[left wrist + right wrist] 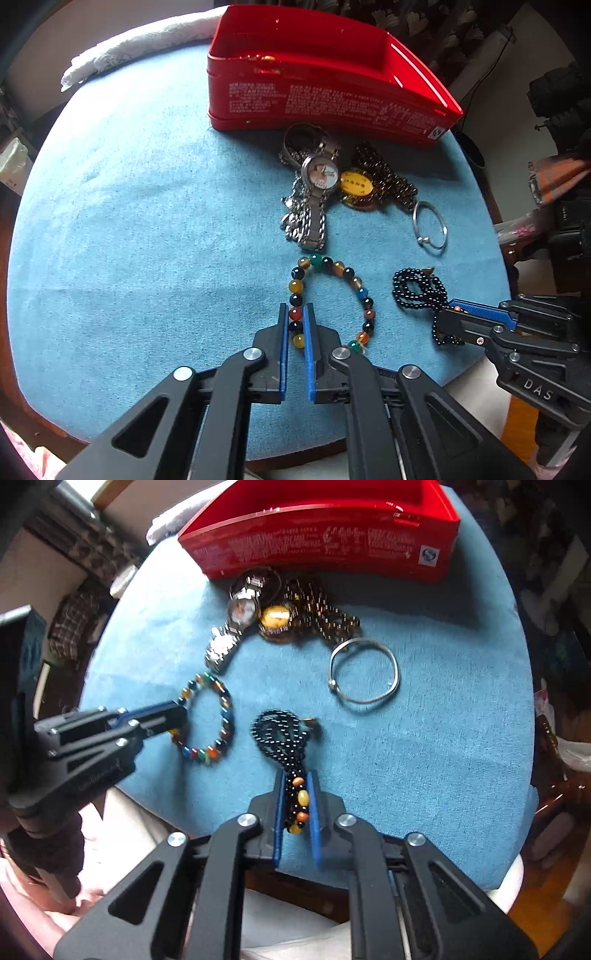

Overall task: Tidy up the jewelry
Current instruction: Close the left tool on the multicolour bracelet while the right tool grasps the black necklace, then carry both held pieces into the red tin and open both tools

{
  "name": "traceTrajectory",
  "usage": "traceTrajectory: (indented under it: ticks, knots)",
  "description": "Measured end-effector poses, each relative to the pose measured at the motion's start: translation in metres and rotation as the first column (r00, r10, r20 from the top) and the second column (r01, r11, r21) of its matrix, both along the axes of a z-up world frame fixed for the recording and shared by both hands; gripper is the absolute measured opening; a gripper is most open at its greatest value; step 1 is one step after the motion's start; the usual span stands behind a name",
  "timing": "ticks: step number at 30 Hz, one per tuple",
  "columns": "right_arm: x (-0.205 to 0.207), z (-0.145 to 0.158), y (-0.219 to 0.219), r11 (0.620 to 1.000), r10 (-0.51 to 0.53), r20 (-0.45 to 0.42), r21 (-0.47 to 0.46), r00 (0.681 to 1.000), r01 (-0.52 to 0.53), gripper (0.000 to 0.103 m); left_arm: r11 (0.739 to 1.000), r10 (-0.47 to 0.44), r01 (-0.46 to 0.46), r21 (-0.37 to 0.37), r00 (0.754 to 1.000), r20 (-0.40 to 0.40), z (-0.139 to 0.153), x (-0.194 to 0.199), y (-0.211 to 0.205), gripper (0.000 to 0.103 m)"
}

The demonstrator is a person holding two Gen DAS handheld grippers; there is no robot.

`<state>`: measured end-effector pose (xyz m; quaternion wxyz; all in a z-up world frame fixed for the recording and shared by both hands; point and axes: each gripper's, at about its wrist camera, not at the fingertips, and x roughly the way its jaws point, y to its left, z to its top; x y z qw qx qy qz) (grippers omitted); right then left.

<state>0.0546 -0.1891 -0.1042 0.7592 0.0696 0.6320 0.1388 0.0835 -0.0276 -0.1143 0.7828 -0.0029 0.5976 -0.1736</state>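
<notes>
On the blue cloth, a multicoloured bead bracelet [356, 284] lies flat; my left gripper [296, 308] is shut on its left side, also seen in the right wrist view [177, 712]. My right gripper [295, 779] is shut on the near end of a black bead strand [280, 731], whose orange and yellow beads sit between the jaws; it shows in the left wrist view [448, 308]. A silver watch [317, 184], a yellow pendant on a dark chain [356, 184] and a silver bangle [430, 225] lie near an open red tin [314, 92].
The blue cloth [147, 221] covers a round seat with dark wooden edges. A white lace cloth [140, 44] lies at the far left behind the tin. Room clutter surrounds the seat.
</notes>
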Motion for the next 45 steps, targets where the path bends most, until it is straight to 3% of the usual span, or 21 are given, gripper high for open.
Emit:
traceTrajectory:
  ticks: [9, 14, 22, 26, 35, 45]
  knots:
    - [0.001, 0.004, -0.005, 1.0, 0.005, 0.011, -0.018, 1.0, -0.005, 0.008, 0.999, 0.016, -0.011, -0.052, 0.996, 0.083, 0.036, -0.003, 0.011, 0.007]
    - [0.005, -0.014, 0.005, 0.997, 0.025, -0.044, -0.066, 0.999, -0.028, 0.017, 0.999, 0.019, -0.016, -0.048, 0.998, 0.064, 0.029, -0.001, 0.014, 0.007]
    - [0.015, -0.016, 0.024, 0.989, 0.068, -0.02, -0.13, 0.997, -0.07, 0.012, 0.998, 0.028, -0.025, -0.052, 0.998, 0.049, 0.025, 0.005, 0.007, 0.007]
    - [0.017, -0.013, 0.022, 0.992, 0.054, -0.01, -0.116, 0.998, -0.055, 0.011, 0.997, 0.025, -0.021, -0.076, 0.998, 0.053, 0.03, 0.007, 0.009, 0.007]
    - [0.021, 0.036, -0.009, 1.0, -0.001, 0.105, -0.02, 0.994, 0.004, 0.011, 0.992, 0.025, -0.005, -0.125, 0.987, 0.158, 0.071, 0.02, 0.006, 0.007]
    - [0.08, 0.101, -0.038, 0.997, -0.066, 0.297, -0.008, 0.953, 0.072, 0.011, 0.978, 0.07, 0.003, -0.208, 0.937, 0.341, 0.142, 0.078, -0.003, 0.007]
